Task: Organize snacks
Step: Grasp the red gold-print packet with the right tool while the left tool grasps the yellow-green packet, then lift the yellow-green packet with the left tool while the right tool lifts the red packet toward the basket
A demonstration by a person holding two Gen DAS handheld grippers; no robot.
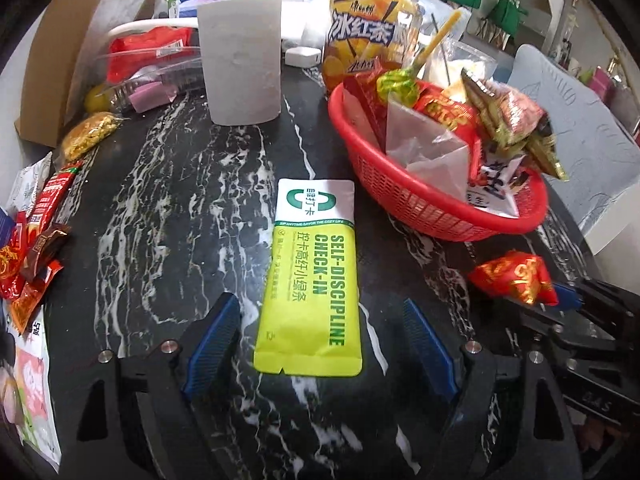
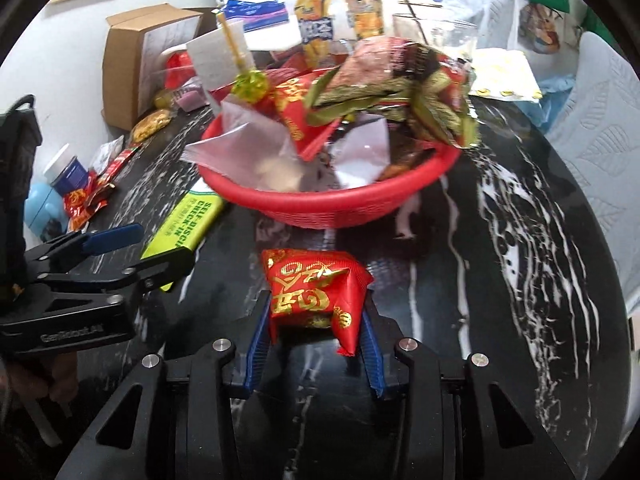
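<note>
Packet [image 2: 316,292], red, is sitting pinched between the right gripper [image 2: 316,322] pads, near the basket [image 2: 332,204]; it is looking light, soft and crinkly. Left gripper [image 1: 320,320] is hanging spread around the sachet [image 1: 312,280], flat and slippery; gripping across its width seems best.

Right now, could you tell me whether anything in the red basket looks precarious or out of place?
Yes: the red plastic mesh basket is overfilled. A crumpled green-gold foil packet hangs over its far right rim, and a yellow-stick lollipop pokes out upright.
</note>
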